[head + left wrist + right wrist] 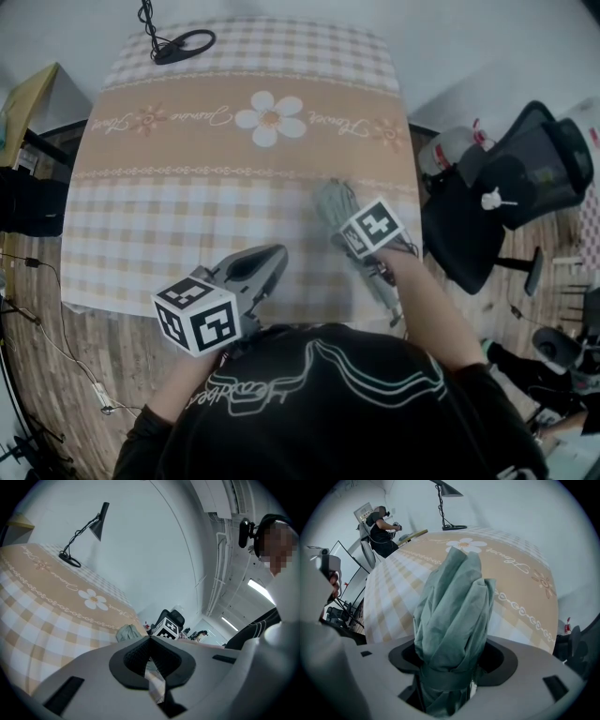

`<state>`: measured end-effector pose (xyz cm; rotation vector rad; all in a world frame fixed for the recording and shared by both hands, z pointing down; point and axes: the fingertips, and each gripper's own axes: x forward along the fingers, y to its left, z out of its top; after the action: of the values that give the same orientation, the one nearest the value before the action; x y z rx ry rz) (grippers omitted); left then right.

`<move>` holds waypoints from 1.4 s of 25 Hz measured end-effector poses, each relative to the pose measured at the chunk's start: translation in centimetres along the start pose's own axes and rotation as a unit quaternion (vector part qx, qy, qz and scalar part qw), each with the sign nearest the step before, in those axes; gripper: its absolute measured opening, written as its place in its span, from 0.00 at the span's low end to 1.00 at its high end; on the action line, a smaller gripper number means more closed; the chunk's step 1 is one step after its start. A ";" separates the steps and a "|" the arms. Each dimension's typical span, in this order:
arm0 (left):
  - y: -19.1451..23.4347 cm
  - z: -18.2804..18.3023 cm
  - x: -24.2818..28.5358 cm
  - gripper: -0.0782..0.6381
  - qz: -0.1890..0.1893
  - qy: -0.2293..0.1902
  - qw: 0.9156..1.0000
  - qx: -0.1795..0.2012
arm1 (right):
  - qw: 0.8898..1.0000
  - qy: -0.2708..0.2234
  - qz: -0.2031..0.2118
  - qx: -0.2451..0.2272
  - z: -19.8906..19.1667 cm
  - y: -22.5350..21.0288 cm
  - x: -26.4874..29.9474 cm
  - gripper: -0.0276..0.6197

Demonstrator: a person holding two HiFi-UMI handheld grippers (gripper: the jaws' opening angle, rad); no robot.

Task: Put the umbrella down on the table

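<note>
A folded grey-green umbrella [330,202] lies low over the checked tablecloth [187,225] near the table's front right, its far end pointing at the flower print. My right gripper [349,234] is shut on it; in the right gripper view the bundled fabric and its strap [454,602] fill the gap between the jaws [452,662]. My left gripper [267,258] hovers over the front edge to the left of the umbrella, apart from it. Its jaws [151,641] are shut with nothing between them. From there the umbrella [126,632] and the right gripper's marker cube [166,627] show ahead.
A black desk lamp [183,44] stands at the table's far left corner. A black office chair [525,178] sits close to the table's right edge. A yellow desk [28,103] is off to the left. Another person [382,531] stands in the background.
</note>
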<state>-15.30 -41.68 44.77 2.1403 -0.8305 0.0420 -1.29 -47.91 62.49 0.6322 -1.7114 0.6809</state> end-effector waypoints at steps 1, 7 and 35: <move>0.1 0.0 0.0 0.10 0.002 -0.001 1.000 -0.001 | 1.000 -0.005 -0.001 0.003 0.0 0.0 0.0 0.51; 0.2 -0.6 0.3 0.10 0.003 0.006 1.000 -0.006 | 0.999 -0.030 -0.008 0.019 0.3 -0.1 -0.3 0.52; -12.2 -4.9 0.0 0.10 -0.016 -0.004 1.000 0.023 | 0.798 -0.525 0.276 0.113 -5.7 10.3 -28.0 0.14</move>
<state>-7.09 -32.76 39.68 2.1972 -0.8075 0.0354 1.43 -34.87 35.21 0.7398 -2.9585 1.0562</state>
